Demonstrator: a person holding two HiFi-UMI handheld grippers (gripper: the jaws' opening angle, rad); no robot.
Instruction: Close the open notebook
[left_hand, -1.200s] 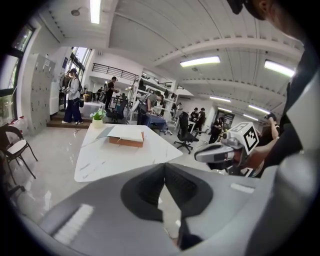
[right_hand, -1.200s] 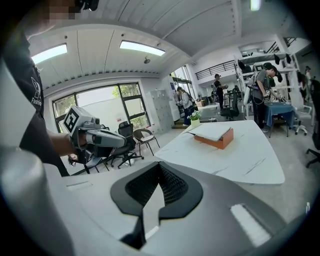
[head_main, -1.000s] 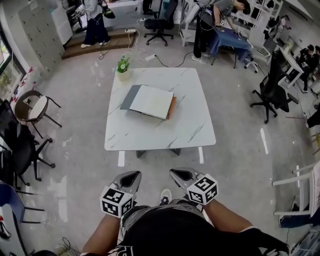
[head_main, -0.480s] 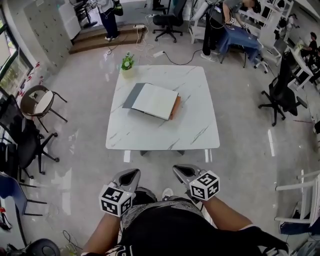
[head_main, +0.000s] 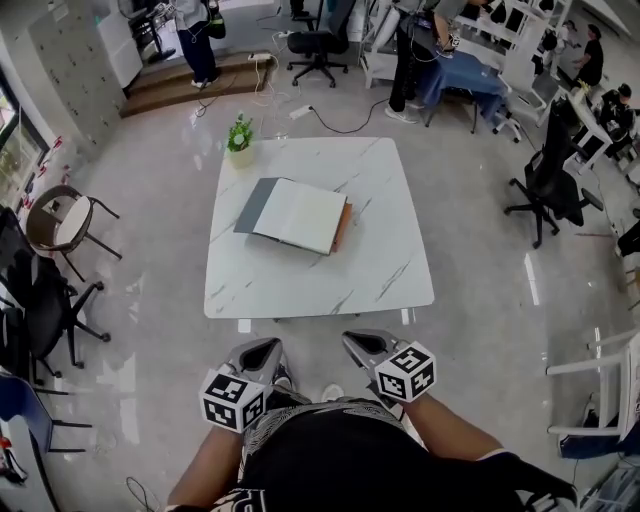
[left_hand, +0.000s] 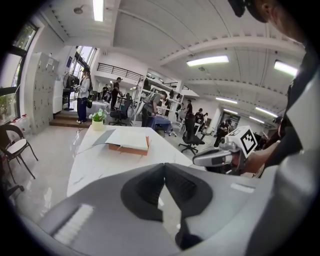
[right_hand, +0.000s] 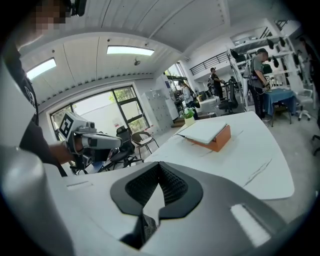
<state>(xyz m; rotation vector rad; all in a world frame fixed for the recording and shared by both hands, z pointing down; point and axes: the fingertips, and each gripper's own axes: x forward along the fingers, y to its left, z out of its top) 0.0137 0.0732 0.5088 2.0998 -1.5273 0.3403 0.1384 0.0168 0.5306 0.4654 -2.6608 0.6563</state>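
Observation:
The notebook (head_main: 300, 215) lies open on the white marble table (head_main: 380, 270), its white page facing up, a grey cover (head_main: 252, 205) folded out to the left and an orange edge on the right. It also shows in the left gripper view as the notebook (left_hand: 127, 140) and in the right gripper view as the notebook (right_hand: 207, 132). My left gripper (head_main: 262, 350) and right gripper (head_main: 358, 345) are held close to my body, well short of the table's front edge. Both are shut, with their tips touching and nothing between them.
A small potted plant (head_main: 240, 135) stands at the table's far left corner. Chairs (head_main: 60, 225) are on the left and a black office chair (head_main: 545, 175) on the right. People stand at desks at the back. Grey floor lies between me and the table.
The table sits slightly lower in the head view, so I have come a little nearer. Both grippers stay shut in the same place by my body.

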